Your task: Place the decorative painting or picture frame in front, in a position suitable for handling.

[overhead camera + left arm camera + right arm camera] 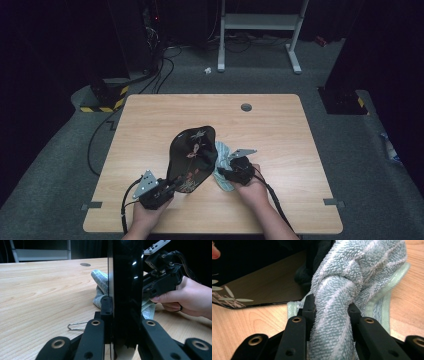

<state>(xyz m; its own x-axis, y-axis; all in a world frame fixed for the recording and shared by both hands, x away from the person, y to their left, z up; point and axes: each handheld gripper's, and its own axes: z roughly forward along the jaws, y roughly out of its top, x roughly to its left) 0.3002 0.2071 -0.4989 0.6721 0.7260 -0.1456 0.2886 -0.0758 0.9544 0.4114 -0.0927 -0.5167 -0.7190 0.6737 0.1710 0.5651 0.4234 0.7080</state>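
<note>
A glossy black plate [192, 150] with a leaf pattern stands tilted on its edge near the table's front middle. My left gripper [172, 189] is shut on its lower rim; in the left gripper view the plate [125, 277] shows edge-on between the jaws of that gripper [125, 315]. Just right of the plate lies a light blue-grey towel [223, 150]. My right gripper [222, 172] is shut on a bunched fold of it. In the right gripper view the towel [342, 285] bulges between the jaws of that gripper [331, 307], with the plate [249, 277] to the left.
The wooden table [150, 115] has a round cable hole [246, 107] at the back. A small wire clip [76, 326] lies on the wood beside my left gripper. Beyond the table are a white desk frame [260, 22] and floor cables [160, 70].
</note>
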